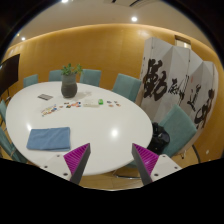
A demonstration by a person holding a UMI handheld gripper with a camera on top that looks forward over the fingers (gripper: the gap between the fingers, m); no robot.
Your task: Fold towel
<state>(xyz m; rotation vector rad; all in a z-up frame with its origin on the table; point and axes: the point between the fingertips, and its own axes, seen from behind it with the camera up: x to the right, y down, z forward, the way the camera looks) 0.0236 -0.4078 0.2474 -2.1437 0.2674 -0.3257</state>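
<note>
A blue towel (49, 138) lies flat on the round white table (110, 125), near its front left edge, ahead and to the left of my left finger. My gripper (110, 162) is open and empty, held above the table's near edge, with the pink pads (76, 157) wide apart and nothing between them. The towel looks like a neat rectangle lying flat.
A potted plant (69, 80) stands at the back of the table, with small items (93, 101) and a card (45, 97) around it. Teal chairs (127, 86) ring the table. A white banner with black calligraphy (175, 80) stands at the right.
</note>
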